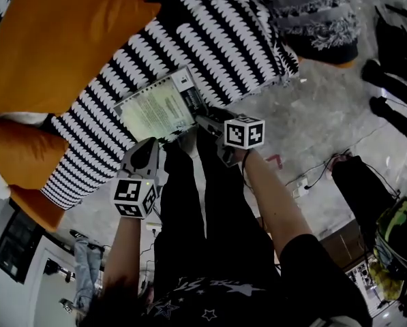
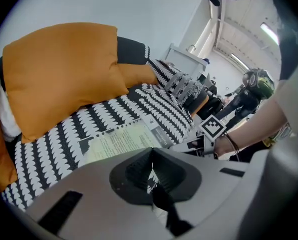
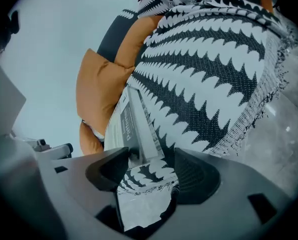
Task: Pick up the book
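Finds the book flat on the striped throw, unlifted. Shows right gripper spread wide at its near corner, gripping nothing; left gripper pinched together, empty. Leaves grasp and lift outstanding.

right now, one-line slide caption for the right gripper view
Right gripper, jaws open, framing the near end of the book lying on a black-and-white throw.

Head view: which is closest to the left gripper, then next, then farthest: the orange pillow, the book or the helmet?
1. Book, just ahead of the left gripper.
2. Orange pillow, upper left.
3. Helmet, far lower right.
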`<state>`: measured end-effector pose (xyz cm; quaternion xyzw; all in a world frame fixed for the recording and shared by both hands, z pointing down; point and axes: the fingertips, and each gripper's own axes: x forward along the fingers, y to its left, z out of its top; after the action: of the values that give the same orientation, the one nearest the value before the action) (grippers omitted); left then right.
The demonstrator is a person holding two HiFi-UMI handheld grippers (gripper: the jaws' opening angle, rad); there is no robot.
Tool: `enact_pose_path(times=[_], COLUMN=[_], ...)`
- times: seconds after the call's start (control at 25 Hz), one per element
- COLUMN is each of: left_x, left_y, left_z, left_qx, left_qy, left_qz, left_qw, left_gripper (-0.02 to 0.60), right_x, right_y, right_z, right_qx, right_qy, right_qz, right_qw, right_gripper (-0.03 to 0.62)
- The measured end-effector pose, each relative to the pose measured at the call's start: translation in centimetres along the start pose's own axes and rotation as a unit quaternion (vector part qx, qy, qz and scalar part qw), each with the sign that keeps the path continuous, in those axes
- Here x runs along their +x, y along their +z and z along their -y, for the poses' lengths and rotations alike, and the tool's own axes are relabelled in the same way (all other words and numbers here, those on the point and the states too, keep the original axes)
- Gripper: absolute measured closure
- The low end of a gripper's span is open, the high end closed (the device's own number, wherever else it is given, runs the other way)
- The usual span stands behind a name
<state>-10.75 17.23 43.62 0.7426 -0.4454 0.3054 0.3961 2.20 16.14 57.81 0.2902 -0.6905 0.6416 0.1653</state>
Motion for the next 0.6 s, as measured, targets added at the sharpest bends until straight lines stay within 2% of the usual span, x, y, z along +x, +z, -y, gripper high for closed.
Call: enact_pose_path(times=[0.24,0.6], left_x=[0.72,0.87], left_y=[0.38,0.25], left_z=[-0.06,0.11], left_qx=[-0.008,0.001], left_qy=[-0.002,-0.001], left_qz=[-0.001,-0.008], left_qw=[1.0000,1.0000], left_gripper=[0.574,0.574], right_x=[-0.13,-0.45], right_y=[0.14,0.04], right_z=[-0.36,-0.75], right_qx=[-0.009,0.012], right_qy=[0.043,0.075], right_qz=[-0.024,-0.033], right_qw=[0.999,0.997], right_gripper=[0.324,0.326])
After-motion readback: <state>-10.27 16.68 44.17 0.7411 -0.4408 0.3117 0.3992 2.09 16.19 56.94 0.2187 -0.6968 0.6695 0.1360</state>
